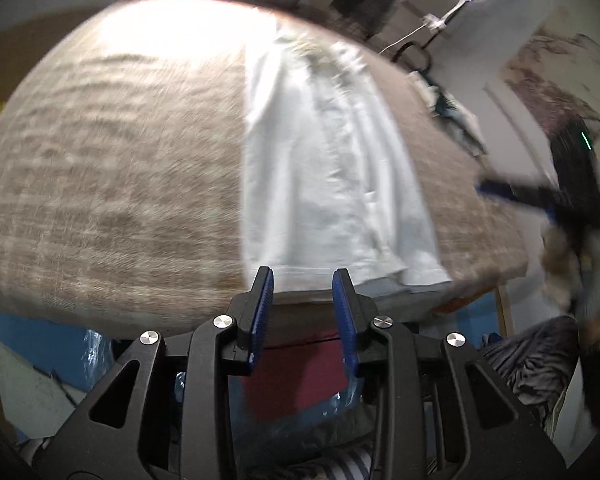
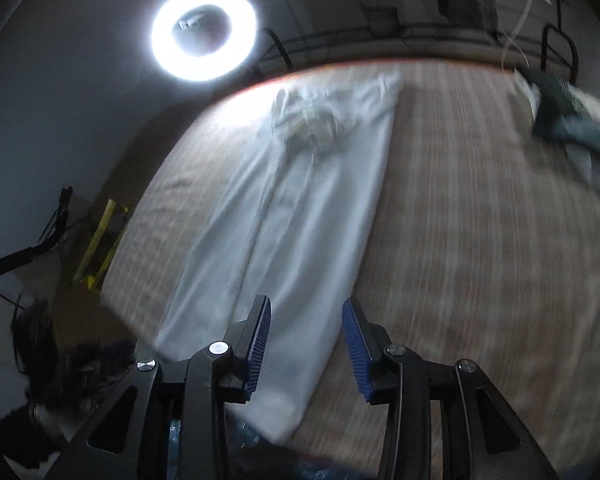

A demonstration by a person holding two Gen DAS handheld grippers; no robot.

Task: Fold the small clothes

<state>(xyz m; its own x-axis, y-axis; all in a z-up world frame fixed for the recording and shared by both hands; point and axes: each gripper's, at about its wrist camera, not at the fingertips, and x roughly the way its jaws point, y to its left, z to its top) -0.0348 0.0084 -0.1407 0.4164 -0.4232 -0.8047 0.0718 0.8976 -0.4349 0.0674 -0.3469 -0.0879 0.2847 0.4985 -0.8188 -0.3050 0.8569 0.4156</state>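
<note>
A white garment (image 1: 320, 160) lies folded lengthwise into a long strip on the brown checked bedcover (image 1: 100, 160), its hem at the near edge of the bed. My left gripper (image 1: 303, 276) hovers just off that hem, open, with nothing between its blue pads. In the right wrist view the same white garment (image 2: 292, 216) stretches away towards a crumpled collar end. My right gripper (image 2: 306, 308) hangs above its near end, open and empty. At the right of the left wrist view the right gripper (image 1: 496, 192) shows as a blur.
A heap of dark green and white clothes (image 2: 568, 120) lies at the far right of the bedcover (image 2: 480, 220). A ring light (image 2: 204, 34) glows beyond the bed's far edge. Red and blue items (image 1: 296, 376) sit below the bed's near edge.
</note>
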